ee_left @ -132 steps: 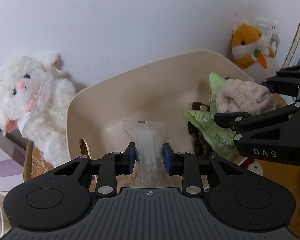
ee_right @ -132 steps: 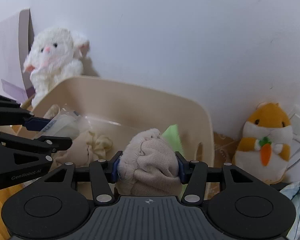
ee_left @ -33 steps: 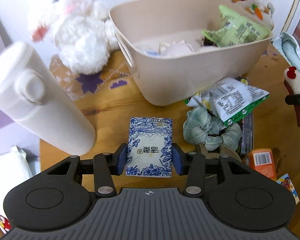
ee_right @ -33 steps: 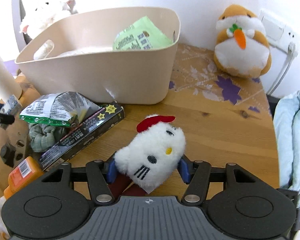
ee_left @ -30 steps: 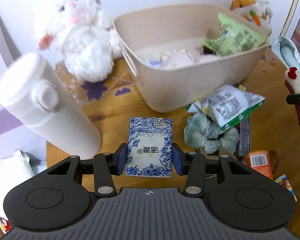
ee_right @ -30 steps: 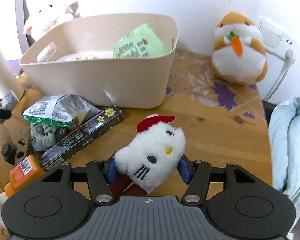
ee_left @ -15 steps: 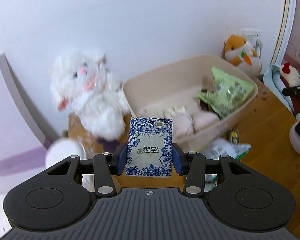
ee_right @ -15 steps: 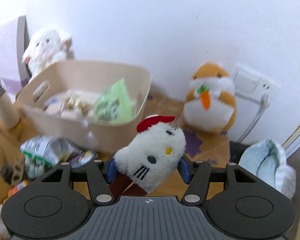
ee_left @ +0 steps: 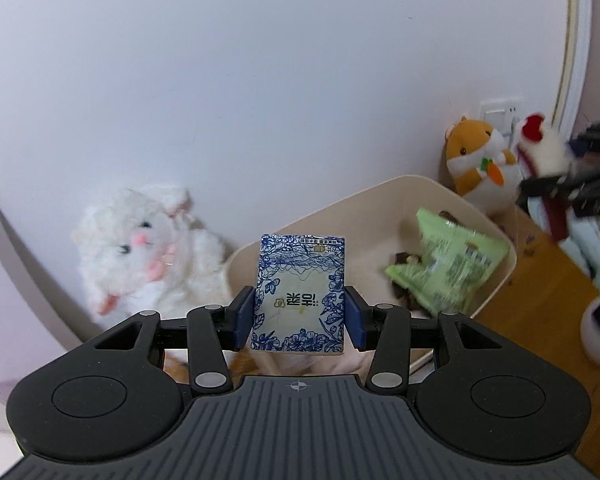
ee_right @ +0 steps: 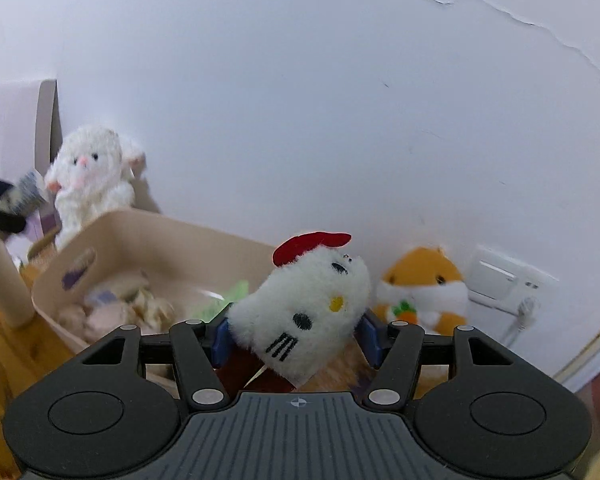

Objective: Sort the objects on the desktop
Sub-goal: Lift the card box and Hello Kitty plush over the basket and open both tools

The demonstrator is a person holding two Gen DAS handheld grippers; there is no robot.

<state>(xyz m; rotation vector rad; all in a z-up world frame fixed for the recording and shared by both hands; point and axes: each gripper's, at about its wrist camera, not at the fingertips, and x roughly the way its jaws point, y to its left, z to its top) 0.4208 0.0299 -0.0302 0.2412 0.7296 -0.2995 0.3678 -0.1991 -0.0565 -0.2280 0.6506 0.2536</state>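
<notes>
While the beige storage bin (ee_left: pixel 496 232) already holds a green snack packet (ee_left: pixel 448 268) and a heap of pale soft items, the sort looks only partly done as far as these views show: two more things are in the air and not yet dropped in. The bin is the largest task piece; in the left wrist view it fills the middle right of the frame, and in the right wrist view it sits at lower left (ee_right: pixel 148 236), with blurred cream fabric at its bottom.

The left gripper (ee_left: pixel 299 318) sits low in the centre of its frame, its jaws partly closed and clamped on a blue-and-white floral tissue pack (ee_left: pixel 299 292). The pack stands upright between the blue pads, its top edge overlapping the bin's near wall in the picture, so I judge it is close to being over the opening.

The right gripper (ee_right: pixel 296 336), at lower centre of its frame, grips a white cat plush with a red bow (ee_right: pixel 304 308), tilted toward the upper right, the pads pressing its sides. In the picture the plush lies just right of the bin's far corner, so it appears not yet above the opening.

A white lamb plush (ee_left: pixel 140 256) and an orange hamster plush (ee_right: pixel 424 292) flank the bin against the wall.
</notes>
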